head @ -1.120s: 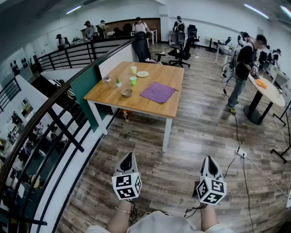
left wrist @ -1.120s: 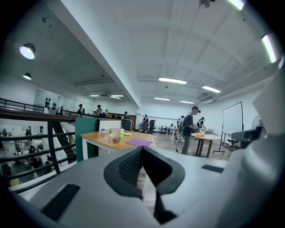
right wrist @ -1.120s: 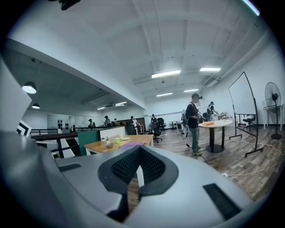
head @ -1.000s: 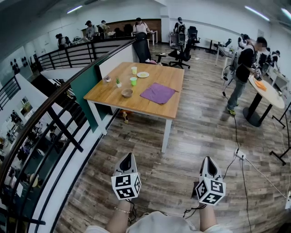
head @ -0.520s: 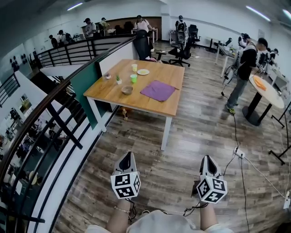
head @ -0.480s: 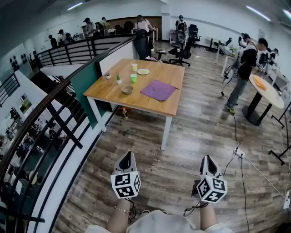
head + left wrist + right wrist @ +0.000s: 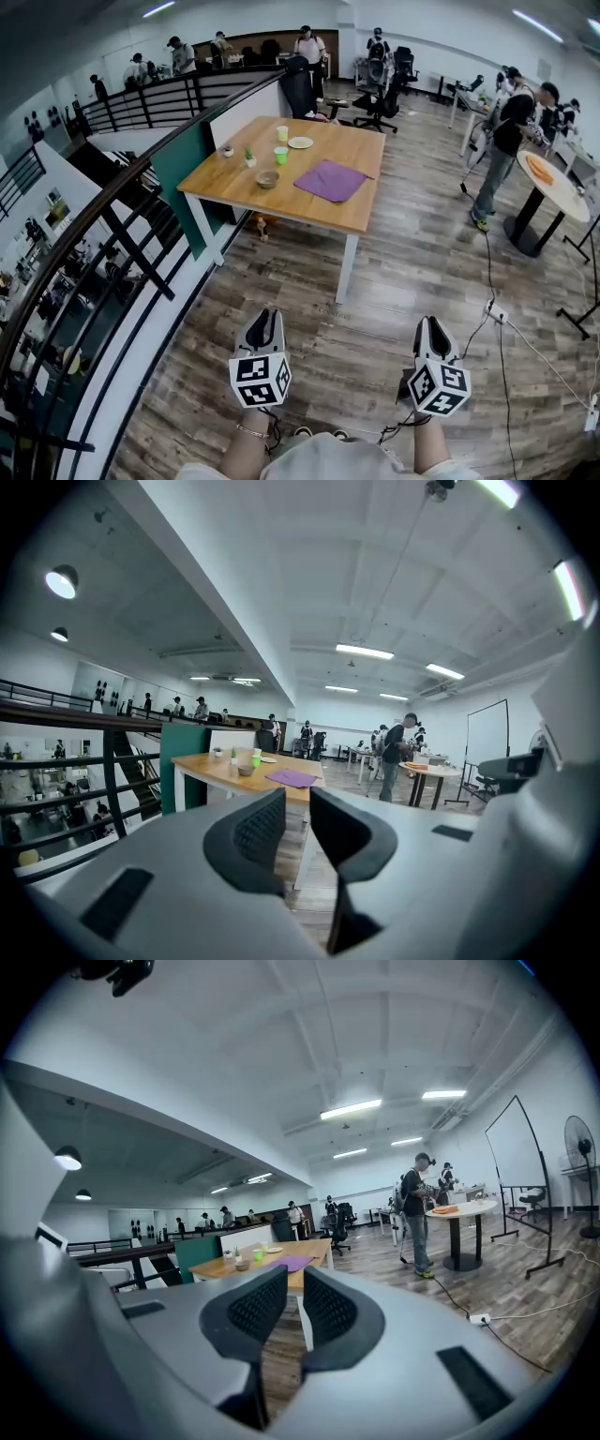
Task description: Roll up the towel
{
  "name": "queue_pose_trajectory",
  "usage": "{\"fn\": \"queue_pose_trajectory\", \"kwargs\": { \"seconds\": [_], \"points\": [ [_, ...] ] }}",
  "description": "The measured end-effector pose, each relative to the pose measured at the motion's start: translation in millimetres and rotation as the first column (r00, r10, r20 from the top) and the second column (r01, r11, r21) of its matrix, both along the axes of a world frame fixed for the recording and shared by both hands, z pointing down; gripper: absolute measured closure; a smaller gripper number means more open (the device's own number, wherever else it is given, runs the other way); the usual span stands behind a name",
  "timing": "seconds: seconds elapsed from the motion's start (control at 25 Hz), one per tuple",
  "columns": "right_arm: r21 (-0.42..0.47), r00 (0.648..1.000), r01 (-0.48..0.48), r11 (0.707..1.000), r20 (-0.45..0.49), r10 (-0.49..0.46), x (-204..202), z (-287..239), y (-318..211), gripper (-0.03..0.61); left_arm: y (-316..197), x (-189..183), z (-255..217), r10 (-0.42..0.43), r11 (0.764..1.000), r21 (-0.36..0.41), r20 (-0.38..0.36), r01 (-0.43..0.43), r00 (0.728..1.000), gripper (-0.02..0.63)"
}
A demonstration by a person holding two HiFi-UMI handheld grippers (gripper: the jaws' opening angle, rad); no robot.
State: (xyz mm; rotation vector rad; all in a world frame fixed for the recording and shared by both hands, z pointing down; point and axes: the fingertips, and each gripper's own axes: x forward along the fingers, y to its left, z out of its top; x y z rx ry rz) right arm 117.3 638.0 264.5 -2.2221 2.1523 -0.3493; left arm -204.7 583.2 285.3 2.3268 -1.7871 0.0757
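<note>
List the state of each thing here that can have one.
towel: spread flat on the table, not yet rolled.
left gripper: jaws just opening, narrow gap, nothing between them.
right gripper: jaws just opening, narrow gap, nothing between them.
green cup: upright.
pale cup: upright.
bowl: upright.
</note>
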Motion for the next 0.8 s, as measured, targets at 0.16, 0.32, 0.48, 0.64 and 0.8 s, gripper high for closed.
{"fn": "queue_pose_trajectory", "kwargs": {
  "seconds": [0.16, 0.32, 0.48, 0.64, 0.8],
  "points": [
    [-0.002, 1.000, 0.012, 1.000, 0.007, -0.012, -2.5, 2.7, 3.4, 0.493, 3.8, -0.8, 0.5, 0.008, 1.000, -0.002, -0.003, -0.008, 1.000, 0.483],
    [-0.016, 1.000, 0.028, 0.999, 0.005, -0.028, -6.5, 8.1, 6.6, 0.433, 7.2, -1.5, 2.6, 0.012, 1.000, -0.003, -0.003, -0.012, 1.000, 0.410],
    [-0.026, 1.000, 0.029, 0.999, -0.003, -0.029, -10.7, 11.8, 7.9, 0.379, 8.5, -3.0, 3.9, 0.013, 1.000, -0.001, -0.014, -0.013, 1.000, 0.324],
    [-0.023, 0.999, 0.035, 0.999, -0.011, -0.035, -16.7, 12.1, 8.1, 0.303, 8.8, -3.3, 4.7, 0.021, 1.000, -0.005, -0.018, -0.021, 1.000, 0.217],
    [0.011, 0.999, 0.034, 0.999, -0.030, -0.034, -21.7, 9.6, 7.8, 0.180, 10.2, -1.5, 5.1, 0.041, 0.999, 0.000, -0.021, -0.041, 0.999, 0.154]
  ]
}}
